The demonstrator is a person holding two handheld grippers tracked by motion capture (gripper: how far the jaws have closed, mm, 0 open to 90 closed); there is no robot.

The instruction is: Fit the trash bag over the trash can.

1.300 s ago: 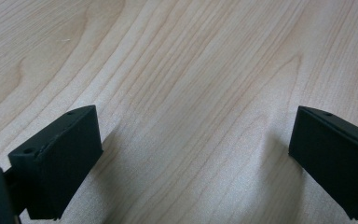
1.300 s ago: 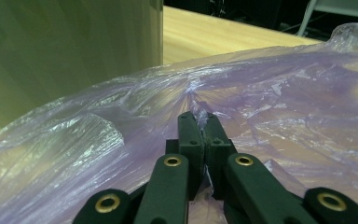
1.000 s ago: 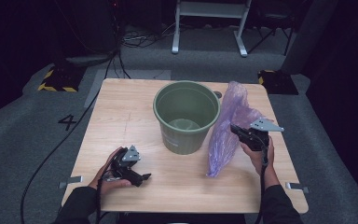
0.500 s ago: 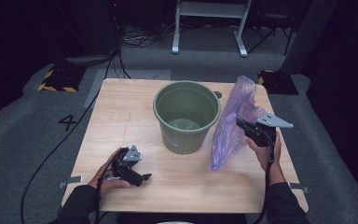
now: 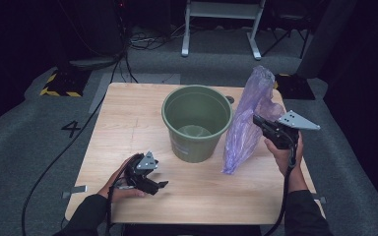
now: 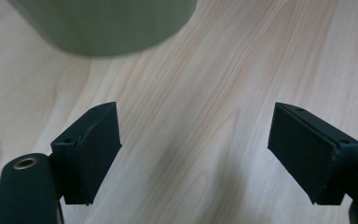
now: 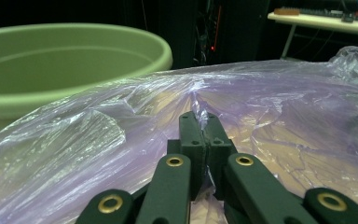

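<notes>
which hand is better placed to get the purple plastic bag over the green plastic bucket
Right: the right gripper is shut on the purple plastic bag beside the green plastic bucket. The left gripper is open over bare table.

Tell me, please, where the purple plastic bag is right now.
In the high view, the purple plastic bag hangs right of the green bucket, pinched in the right gripper.
</notes>
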